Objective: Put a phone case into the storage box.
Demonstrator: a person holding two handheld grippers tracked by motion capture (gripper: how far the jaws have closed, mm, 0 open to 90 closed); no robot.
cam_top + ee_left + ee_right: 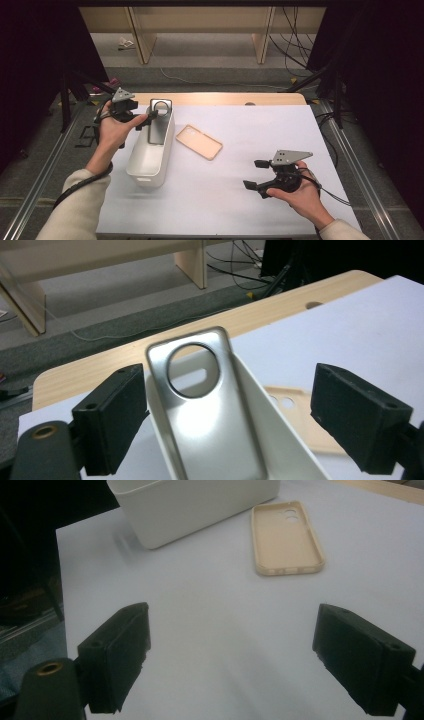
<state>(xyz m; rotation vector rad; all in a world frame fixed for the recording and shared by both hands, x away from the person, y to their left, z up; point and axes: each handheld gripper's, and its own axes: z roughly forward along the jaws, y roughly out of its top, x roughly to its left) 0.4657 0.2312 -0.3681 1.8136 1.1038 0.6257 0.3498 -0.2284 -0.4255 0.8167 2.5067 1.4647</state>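
We judge the silver case (160, 121) just dropped into the white bin (150, 150), upper left; left gripper (145, 119) jaws spread, right gripper (257, 174) jaws spread. Next: the tan case (199, 141).

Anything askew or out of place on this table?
One thing: the silver phone case does not lie flat in the white bin. It leans on end against the bin's far wall, its ringed top above the rim. The left gripper stands open at it. The beige phone case lies flat on the table.
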